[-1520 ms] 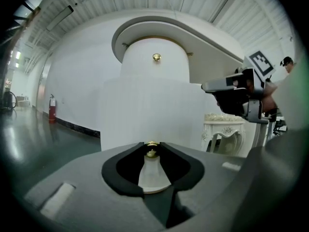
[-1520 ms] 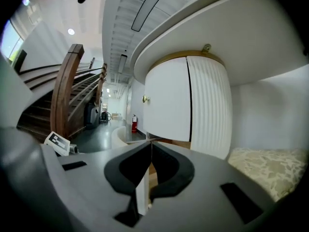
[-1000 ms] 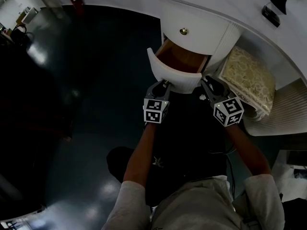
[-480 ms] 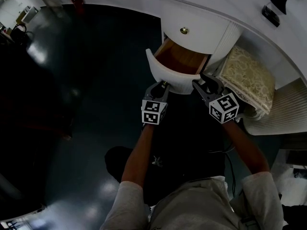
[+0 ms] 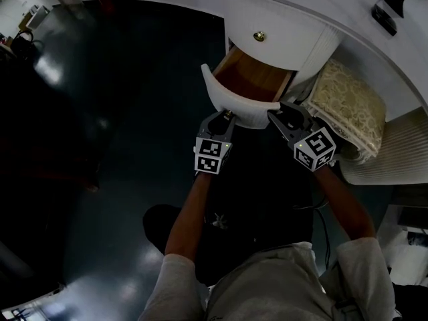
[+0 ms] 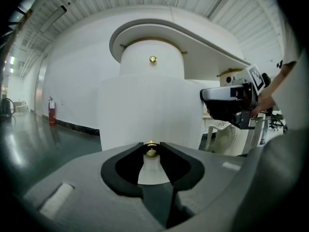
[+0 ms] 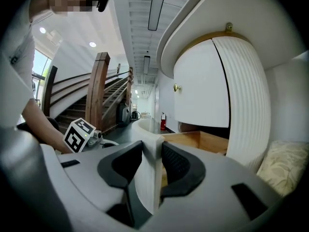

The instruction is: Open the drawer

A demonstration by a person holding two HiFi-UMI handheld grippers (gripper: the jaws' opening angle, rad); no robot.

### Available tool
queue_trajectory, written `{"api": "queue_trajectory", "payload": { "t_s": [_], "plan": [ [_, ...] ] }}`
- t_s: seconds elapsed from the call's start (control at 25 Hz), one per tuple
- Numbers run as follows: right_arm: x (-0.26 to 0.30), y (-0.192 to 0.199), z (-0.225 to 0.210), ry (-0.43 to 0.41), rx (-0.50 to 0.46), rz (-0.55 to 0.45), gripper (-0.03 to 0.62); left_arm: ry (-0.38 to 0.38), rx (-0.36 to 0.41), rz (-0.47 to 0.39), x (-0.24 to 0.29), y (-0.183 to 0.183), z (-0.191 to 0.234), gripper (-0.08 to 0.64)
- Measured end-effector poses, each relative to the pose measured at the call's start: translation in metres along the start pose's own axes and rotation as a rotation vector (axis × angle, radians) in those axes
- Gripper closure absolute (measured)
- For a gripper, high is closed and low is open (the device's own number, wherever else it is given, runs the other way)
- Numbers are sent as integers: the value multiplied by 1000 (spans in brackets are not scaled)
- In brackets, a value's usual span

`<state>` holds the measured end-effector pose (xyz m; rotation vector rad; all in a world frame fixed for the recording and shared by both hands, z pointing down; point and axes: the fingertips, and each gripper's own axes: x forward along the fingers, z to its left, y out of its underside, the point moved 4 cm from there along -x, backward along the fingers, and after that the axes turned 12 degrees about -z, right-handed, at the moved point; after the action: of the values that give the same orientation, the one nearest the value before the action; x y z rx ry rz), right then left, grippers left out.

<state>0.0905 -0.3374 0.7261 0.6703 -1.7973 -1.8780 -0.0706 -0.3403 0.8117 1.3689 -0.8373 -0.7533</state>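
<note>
You have the white curved-front drawer with a wooden inside [image 5: 235,103] pulled well out of the white rounded cabinet with ribbed sides [image 5: 324,51]. It sits at the cabinet's lower level, under the closed upper drawer front with its round brass knob [image 5: 259,37].

Your left gripper [image 6: 151,148] is at the middle of the open drawer's front, on the side away from the cabinet. Its jaws are closed on the small brass knob [image 6: 151,152] there, the tips pinching it from both sides.

Your right gripper [image 7: 153,154] is at the end of the front panel, nearer the cabinet's ribbed side. Its jaws have just been closing and clamp the panel's edge, one pad against each face.

A cream patterned cushion [image 5: 349,109] lies just beside the cabinet on your right gripper's side, apart from the drawer.
</note>
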Motion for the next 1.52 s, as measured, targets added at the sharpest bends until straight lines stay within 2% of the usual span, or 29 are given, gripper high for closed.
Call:
{"api": "queue_trajectory", "payload": {
  "t_s": [0.2,0.56,1.04,1.52],
  "plan": [
    [-2,0,11,-32,5,-6,460,27,13,-3,-14,1,1,452],
    [-5,1,27,-46,10,-19,465,21,16,-16,-33,4,1,452],
    [-8,0,51,-122,19,-25,472,32,29,-13,-61,6,1,451],
    [-16,0,68,-153,35,-27,477,18,47,3,-86,7,-5,452]
  ]
}}
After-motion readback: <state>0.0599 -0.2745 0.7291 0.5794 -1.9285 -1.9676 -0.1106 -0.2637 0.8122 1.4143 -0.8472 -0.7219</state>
